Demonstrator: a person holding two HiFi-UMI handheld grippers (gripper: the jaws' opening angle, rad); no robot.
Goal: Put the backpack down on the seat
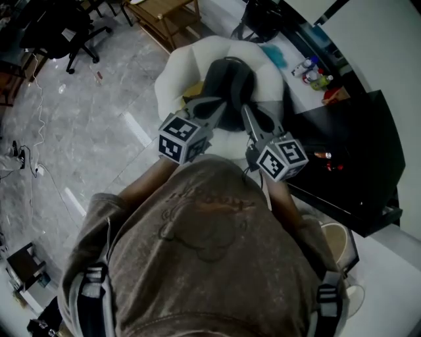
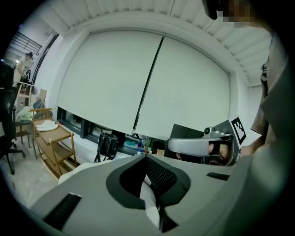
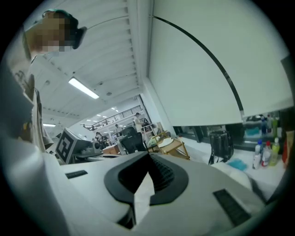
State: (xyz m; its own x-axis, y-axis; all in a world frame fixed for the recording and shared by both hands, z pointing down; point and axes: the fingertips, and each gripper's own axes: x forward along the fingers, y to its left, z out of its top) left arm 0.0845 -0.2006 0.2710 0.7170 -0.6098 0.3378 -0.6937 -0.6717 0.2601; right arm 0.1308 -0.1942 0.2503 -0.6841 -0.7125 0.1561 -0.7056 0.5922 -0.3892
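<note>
Wooden rack (image 1: 168,18) stands on the floor, far left of the seat. Left gripper (image 1: 222,105): jaws fully together with nothing between them, tips over the backpack. Backpack (image 1: 227,79) is dark grey and lies on the white seat (image 1: 177,66), from the middle to the near edge. Can't tell if the tips touch it. Right gripper (image 1: 245,110): jaws also closed tight and empty, tips just beside the left's, over the pack's near side. Black desk (image 1: 358,151) is just right of the seat, with bottles (image 1: 312,71) on the white ledge behind.
</note>
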